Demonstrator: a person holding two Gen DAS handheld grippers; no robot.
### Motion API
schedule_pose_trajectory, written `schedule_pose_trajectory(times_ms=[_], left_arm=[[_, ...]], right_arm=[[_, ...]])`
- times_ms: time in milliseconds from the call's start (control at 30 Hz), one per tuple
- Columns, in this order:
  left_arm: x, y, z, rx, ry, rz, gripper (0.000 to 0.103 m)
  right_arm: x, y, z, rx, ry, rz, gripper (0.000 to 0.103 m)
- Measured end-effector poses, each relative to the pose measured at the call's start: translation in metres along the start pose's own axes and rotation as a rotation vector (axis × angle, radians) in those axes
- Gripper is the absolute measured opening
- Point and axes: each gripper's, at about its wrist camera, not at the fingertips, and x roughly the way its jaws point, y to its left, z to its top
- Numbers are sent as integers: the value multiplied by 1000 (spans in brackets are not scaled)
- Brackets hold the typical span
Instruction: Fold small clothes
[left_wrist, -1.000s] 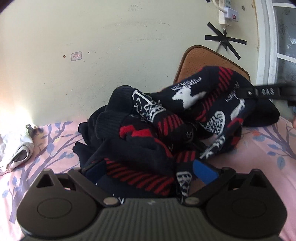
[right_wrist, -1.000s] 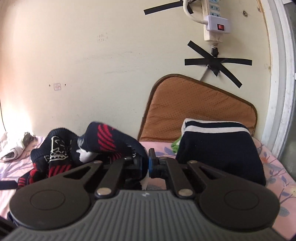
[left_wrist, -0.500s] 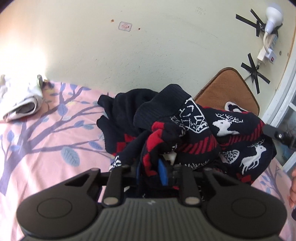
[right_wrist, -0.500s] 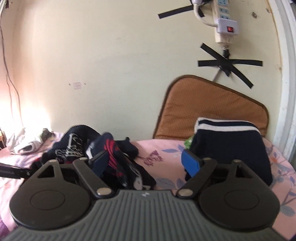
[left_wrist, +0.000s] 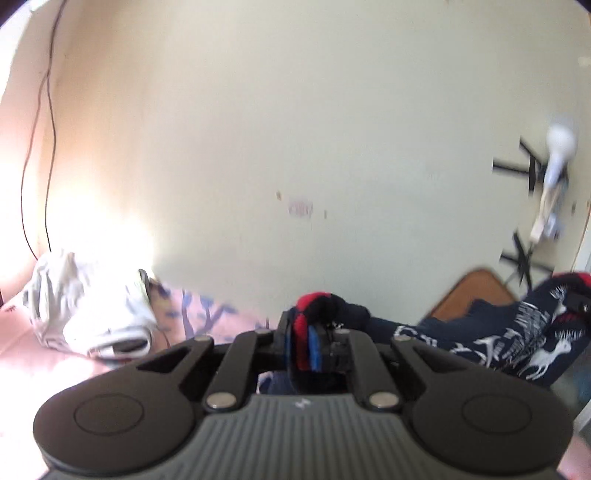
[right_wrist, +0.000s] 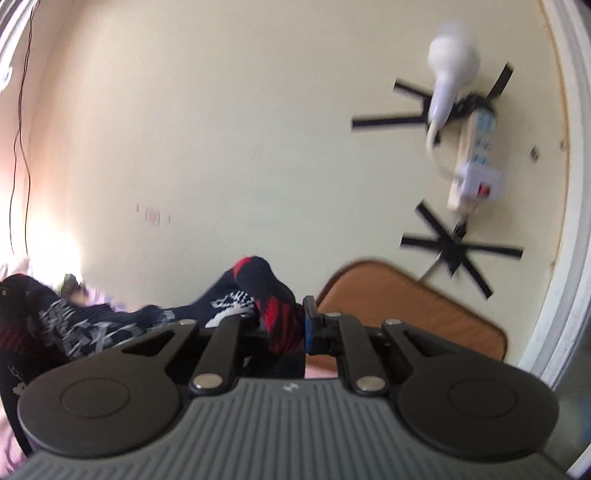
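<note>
A dark navy sweater (left_wrist: 517, 336) with red stripes and white reindeer hangs stretched between my two grippers above the bed. My left gripper (left_wrist: 308, 343) is shut on a red and navy edge of the sweater. My right gripper (right_wrist: 284, 328) is shut on another red and navy edge of the sweater (right_wrist: 110, 325), which trails off to the left. Both views are blurred by motion.
A crumpled white garment (left_wrist: 88, 314) lies on the pink floral bedsheet (left_wrist: 207, 314) at the left. A brown cushion (right_wrist: 406, 306) leans on the cream wall at the right. A taped power strip (right_wrist: 476, 155) and a white bulb (right_wrist: 450, 74) hang on the wall.
Both grippers have closed on the sweater and lifted it off the bed. The views have tilted up toward the wall; the sweater now hangs stretched between them.
</note>
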Motion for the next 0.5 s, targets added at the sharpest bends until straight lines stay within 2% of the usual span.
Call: schedule_pose_trajectory(times_ms=[100,200,333,433,500], left_arm=[[-62,-3,51,1,-209,-6,8],[-130,-16,93,23,-403,-21,8],[-195,-32,132,53,-554,-44,8],[-224,-41,149,76,-639,-29,8],[-231,-47,156,89,-649,-39,8]], right_arm=[[-49,-5,56,28,-161,33,16],[-103,9,109,0,-321,60,16],[-164,7,172,-4,-468,100,16],[-190,-4,207,0,-499,126,16],[-196,-10,215,-12,-496,134,16]])
